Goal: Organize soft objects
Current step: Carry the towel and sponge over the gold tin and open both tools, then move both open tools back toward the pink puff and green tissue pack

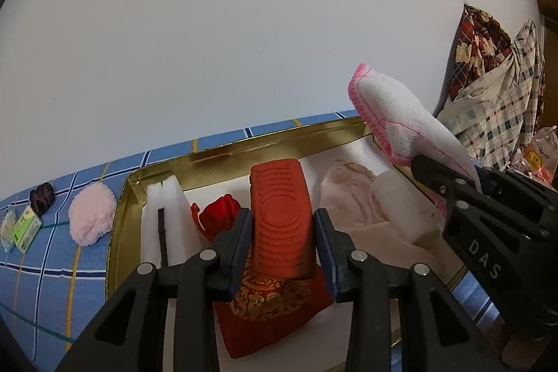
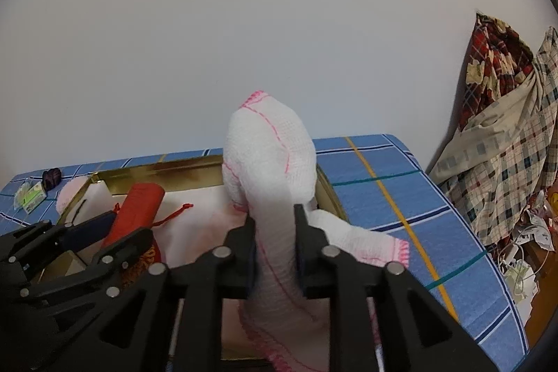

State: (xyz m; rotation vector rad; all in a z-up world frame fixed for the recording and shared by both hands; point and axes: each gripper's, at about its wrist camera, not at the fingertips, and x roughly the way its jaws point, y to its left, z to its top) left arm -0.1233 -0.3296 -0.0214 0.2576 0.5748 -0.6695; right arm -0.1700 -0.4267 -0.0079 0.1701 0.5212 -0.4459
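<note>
A gold tin box (image 1: 216, 159) stands on a blue plaid cloth. My left gripper (image 1: 283, 246) is shut on a red ribbed soft block (image 1: 280, 215), held above a red gold-patterned pouch (image 1: 272, 312) inside the box. My right gripper (image 2: 275, 250) is shut on a white cloth with pink stitching (image 2: 268, 159), lifted over the box's right side; the cloth also shows in the left wrist view (image 1: 394, 114). In the box lie white foam (image 1: 167, 204), a small red pouch (image 1: 219, 211) and a pale pink pouch (image 1: 345, 194). A fluffy pink puff (image 1: 91, 213) sits left of the box.
A dark small object (image 1: 42, 197) and green packets (image 1: 24, 227) lie on the blue cloth at far left. Piled plaid and floral fabrics (image 2: 505, 156) stand at the right against the wall. Clutter with bags (image 2: 526, 250) lies beyond the table's right edge.
</note>
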